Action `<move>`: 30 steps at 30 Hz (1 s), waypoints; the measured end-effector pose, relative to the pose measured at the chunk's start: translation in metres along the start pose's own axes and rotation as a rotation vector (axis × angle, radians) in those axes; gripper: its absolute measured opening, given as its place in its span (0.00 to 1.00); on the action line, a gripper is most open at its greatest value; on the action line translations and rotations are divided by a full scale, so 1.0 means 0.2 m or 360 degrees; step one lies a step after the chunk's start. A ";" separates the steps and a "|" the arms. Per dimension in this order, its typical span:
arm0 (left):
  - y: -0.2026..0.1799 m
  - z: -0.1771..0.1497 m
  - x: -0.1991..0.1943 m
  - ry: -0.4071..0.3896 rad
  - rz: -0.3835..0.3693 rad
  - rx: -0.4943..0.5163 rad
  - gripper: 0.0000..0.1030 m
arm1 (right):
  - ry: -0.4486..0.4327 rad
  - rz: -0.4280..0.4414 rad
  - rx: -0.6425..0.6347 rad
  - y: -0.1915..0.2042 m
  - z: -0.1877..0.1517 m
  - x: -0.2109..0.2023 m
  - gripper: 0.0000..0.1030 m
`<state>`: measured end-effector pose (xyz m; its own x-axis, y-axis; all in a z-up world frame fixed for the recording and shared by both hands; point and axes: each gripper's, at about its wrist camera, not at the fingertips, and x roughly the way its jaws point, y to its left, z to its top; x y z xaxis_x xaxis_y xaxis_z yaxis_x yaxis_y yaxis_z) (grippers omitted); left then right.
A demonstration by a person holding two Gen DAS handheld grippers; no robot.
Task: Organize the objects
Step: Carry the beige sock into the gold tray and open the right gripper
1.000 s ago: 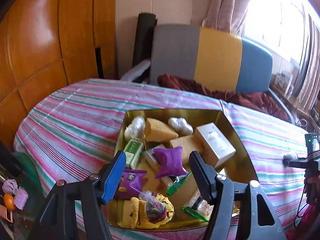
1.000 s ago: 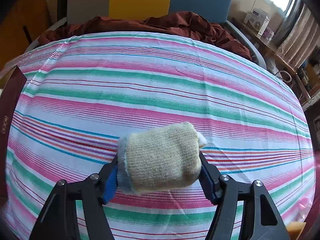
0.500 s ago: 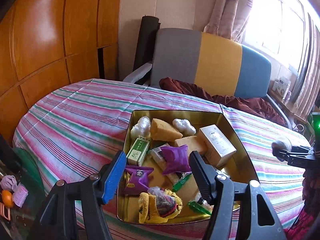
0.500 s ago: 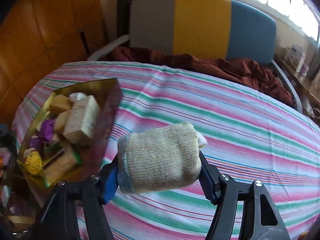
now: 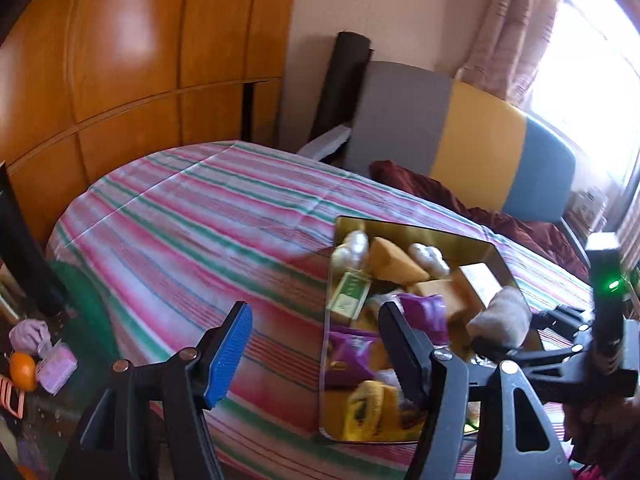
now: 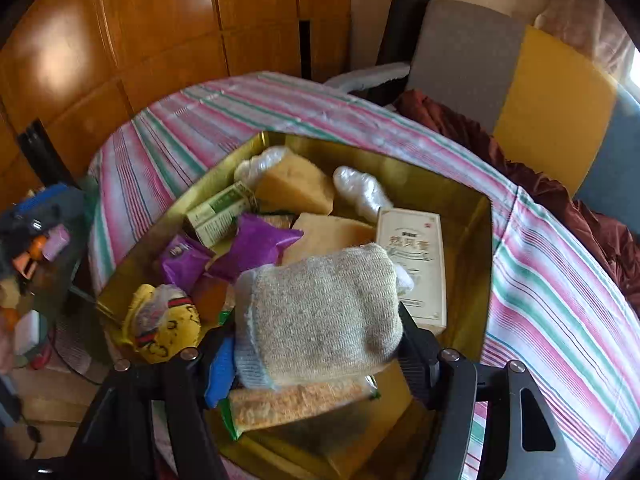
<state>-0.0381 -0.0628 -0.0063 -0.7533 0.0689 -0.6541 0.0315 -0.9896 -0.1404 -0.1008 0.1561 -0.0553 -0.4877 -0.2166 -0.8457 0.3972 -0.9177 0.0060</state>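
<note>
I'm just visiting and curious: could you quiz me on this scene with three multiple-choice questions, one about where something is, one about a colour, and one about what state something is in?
1. Where is the knitted roll?
A. lying on the striped cloth
B. above the gold tray
C. on the chair

2. What colour are the two puffy snack packets in the tray?
A. purple
B. red
C. white

3. What is the left tool doing?
A. gripping a box
B. gripping a packet
C. open with nothing held

Answers:
1 B, the right tool holds it over the tray's contents.
2 A, both show purple wrapping.
3 C, only the striped cloth shows between its fingers.
</note>
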 end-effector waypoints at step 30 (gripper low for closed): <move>-0.27 -0.10 -0.11 -0.0065 0.0033 0.0181 0.71 | -0.0384 -0.0240 0.0519 -0.05 -0.28 -0.33 0.98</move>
<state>-0.0104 -0.0086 0.0014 -0.7795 0.0455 -0.6247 -0.0260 -0.9988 -0.0404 -0.0289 0.1976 -0.0284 -0.7044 -0.1084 -0.7015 0.0600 -0.9938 0.0933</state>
